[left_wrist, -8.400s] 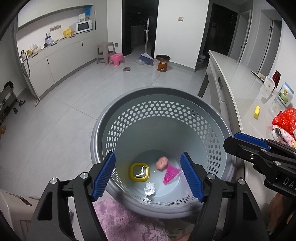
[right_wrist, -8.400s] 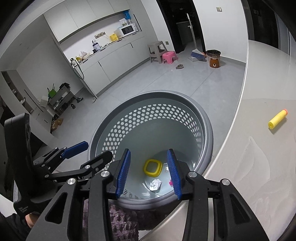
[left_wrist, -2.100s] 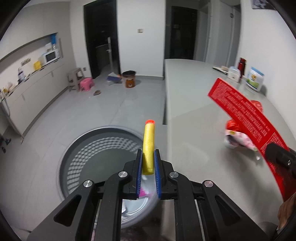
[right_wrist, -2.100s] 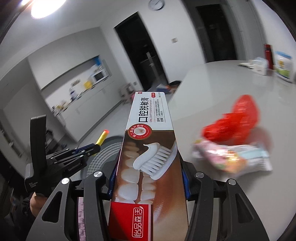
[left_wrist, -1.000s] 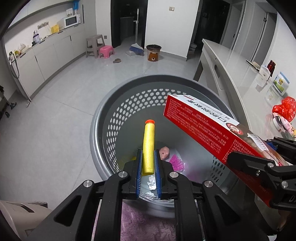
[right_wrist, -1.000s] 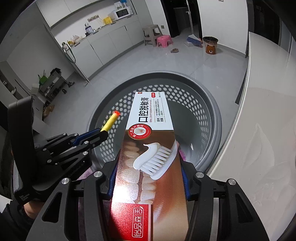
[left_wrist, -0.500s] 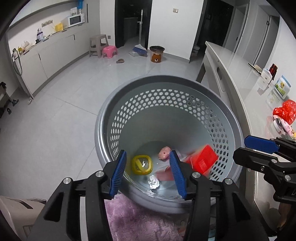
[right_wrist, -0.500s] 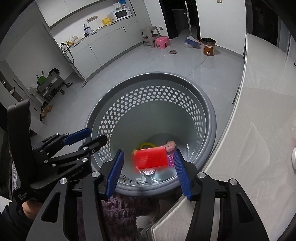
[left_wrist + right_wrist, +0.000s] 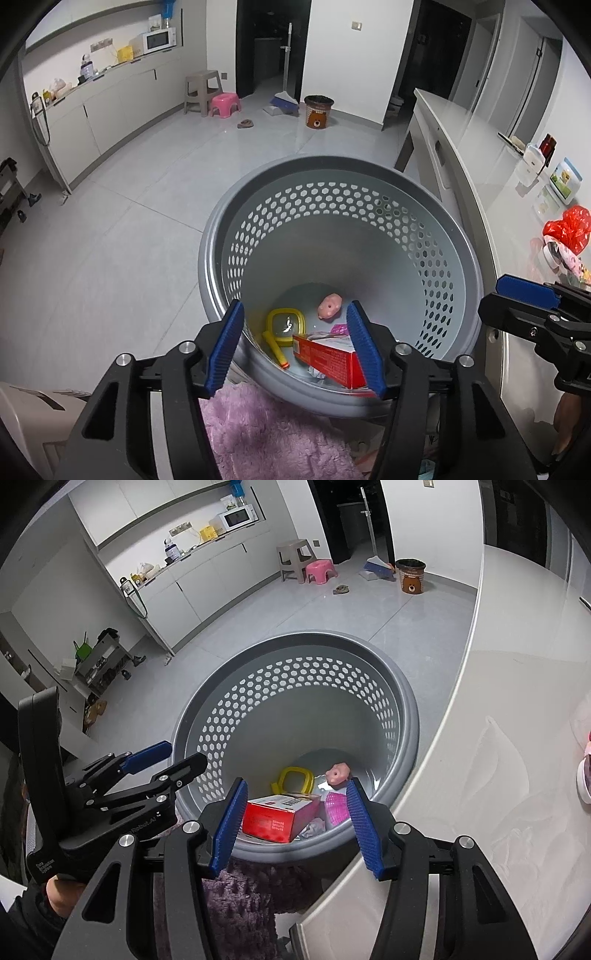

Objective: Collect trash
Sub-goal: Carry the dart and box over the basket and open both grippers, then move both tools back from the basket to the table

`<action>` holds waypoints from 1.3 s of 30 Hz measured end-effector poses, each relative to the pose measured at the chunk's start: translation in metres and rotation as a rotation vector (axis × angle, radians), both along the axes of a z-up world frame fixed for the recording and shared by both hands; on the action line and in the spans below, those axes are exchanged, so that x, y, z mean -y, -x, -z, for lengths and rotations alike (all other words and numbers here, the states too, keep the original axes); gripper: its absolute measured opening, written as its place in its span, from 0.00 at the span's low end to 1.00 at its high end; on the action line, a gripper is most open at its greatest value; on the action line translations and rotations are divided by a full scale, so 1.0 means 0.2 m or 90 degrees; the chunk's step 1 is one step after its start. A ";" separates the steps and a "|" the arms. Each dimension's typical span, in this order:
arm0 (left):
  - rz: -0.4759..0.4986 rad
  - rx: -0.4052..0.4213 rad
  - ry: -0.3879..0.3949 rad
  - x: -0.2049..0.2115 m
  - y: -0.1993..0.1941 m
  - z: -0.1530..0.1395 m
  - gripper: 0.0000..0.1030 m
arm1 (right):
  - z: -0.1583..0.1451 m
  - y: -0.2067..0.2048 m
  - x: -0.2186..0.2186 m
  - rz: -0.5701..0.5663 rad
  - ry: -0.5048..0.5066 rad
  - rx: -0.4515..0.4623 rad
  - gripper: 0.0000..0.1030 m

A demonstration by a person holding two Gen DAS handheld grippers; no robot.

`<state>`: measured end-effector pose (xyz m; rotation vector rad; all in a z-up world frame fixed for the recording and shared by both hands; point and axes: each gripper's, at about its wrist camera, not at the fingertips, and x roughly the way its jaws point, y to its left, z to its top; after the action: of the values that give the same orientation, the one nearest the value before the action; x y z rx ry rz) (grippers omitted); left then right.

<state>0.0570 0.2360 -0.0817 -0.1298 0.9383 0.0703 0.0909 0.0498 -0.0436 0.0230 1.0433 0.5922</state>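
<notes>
- Jaws of the left gripper (image 9: 295,347) stand spread with nothing between their blue ribbed pads; they have just been opening, and the yellow foam dart (image 9: 274,350) they pinched a second ago now lies at the bottom of the grey basket (image 9: 436,258).
- Jaws of the right gripper (image 9: 297,823) are spread and empty too; the red toothpaste box (image 9: 275,814) that filled them a second ago has dropped into the same basket and lies tilted on the other litter.
- Both drops look finished, so this pair of items counts as collected; I judge the next step is to go back to the bench (image 9: 480,147) for more.
- Around the box and dart lie a yellow square lid (image 9: 286,325), a small pink pig-shaped toy (image 9: 330,305), a pink ridged piece (image 9: 336,805) and a crumpled white scrap (image 9: 314,827).
- The basket is smooth moulded plastic, round and tapering, with its upper wall pierced by hexagonal holes; the box is stiff glossy card, and the dart is a soft-looking cylinder with an orange tip.
- Trash remains on the glossy pale bench: a crinkled red plastic bag (image 9: 565,229) and a printed wrapper (image 9: 565,258) just beside it.
- A fluffy purple fabric (image 9: 266,435) sits below the basket's near rim.
</notes>
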 end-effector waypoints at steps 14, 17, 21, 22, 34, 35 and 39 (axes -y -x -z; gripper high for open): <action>-0.007 0.031 -0.033 0.13 0.05 -0.15 0.71 | -0.08 0.07 0.16 0.015 -0.037 0.027 0.55; -0.001 0.038 -0.043 0.18 0.07 -0.18 0.74 | -0.09 0.09 0.24 0.026 -0.049 0.036 0.57; 0.010 0.047 -0.055 0.27 0.07 -0.23 0.79 | -0.11 0.12 0.37 0.044 -0.061 0.048 0.57; 0.014 0.051 -0.058 0.30 0.08 -0.24 0.80 | -0.12 0.13 0.40 0.050 -0.062 0.054 0.58; 0.075 0.089 -0.052 0.69 0.06 -0.35 0.88 | -0.15 0.30 0.89 0.149 -0.053 0.110 0.62; 0.082 0.091 -0.053 0.73 0.06 -0.35 0.88 | -0.15 0.32 0.96 0.165 -0.051 0.115 0.62; 0.115 0.100 -0.052 0.90 0.03 -0.36 0.88 | -0.14 0.36 1.19 0.225 -0.044 0.123 0.64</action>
<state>0.0501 0.0555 -0.0100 0.0255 0.7858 -0.0676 0.0179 -0.1885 -0.0158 0.2029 0.8057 0.3021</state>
